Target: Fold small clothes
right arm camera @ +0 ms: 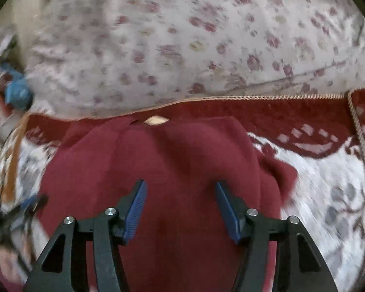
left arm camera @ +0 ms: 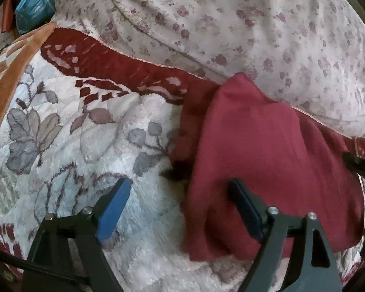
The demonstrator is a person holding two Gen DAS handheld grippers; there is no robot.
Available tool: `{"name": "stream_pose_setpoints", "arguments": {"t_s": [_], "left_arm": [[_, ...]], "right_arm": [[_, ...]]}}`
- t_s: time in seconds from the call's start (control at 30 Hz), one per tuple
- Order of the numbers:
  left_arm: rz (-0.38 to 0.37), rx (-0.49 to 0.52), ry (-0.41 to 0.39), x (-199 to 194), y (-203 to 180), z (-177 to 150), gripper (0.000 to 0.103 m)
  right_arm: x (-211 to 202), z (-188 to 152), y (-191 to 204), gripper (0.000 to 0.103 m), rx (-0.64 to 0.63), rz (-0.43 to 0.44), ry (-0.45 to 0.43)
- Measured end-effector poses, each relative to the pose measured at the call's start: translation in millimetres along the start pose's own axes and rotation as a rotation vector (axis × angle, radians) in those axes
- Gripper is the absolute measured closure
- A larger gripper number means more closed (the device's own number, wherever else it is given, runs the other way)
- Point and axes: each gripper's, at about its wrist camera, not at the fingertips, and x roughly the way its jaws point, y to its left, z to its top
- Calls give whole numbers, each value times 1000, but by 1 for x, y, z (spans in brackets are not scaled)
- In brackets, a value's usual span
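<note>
Left wrist view shows the maroon garment (left arm camera: 255, 133) already folded over on the blanket (left arm camera: 73, 121), probably needing another fold, with left gripper (left arm camera: 180, 194) and right gripper (right arm camera: 181, 202) fingers spread, gripping nothing.

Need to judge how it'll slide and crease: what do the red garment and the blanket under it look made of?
Red garment: looks like a soft matte knit, perhaps cotton jersey; it drapes in loose rounded folds with no shine. Blanket: seems a plush fleece, likely synthetic; its fuzzy brushed pile shows around the grey flower pattern, so it may cling.
</note>
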Motion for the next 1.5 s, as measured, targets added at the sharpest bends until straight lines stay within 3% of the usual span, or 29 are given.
{"name": "stream_pose_setpoints", "arguments": {"t_s": [0.13,0.3,0.4,0.53,0.7,0.77,0.83,1.07,1.3,1.5], "left_arm": [[-12,-10,14,7,3,5,17],[-31,-21,13,8,8,6,16],[-54,-39,16,10,13,7,15],[-63,-37,12,10,13,6,15],[-74,-40,20,13,15,6,14],[-81,-43,28,14,15,7,13],[-84,-44,33,15,16,7,12],[-81,-33,39,22,15,9,10],[-86,-33,36,22,17,9,10],[-83,-32,31,21,16,8,10]], "right_arm": [[26,12,-16,42,24,-62,-5],[3,16,6,41,11,-112,-14],[-7,22,50,41,-85,10,-20],[14,26,130,41,-245,132,16],[71,28,207,42,-387,132,71],[93,32,220,48,-404,93,82],[116,37,228,53,-400,73,99],[159,48,230,53,-351,31,104],[124,51,223,53,-323,84,93],[104,33,242,48,-405,128,120]]}}
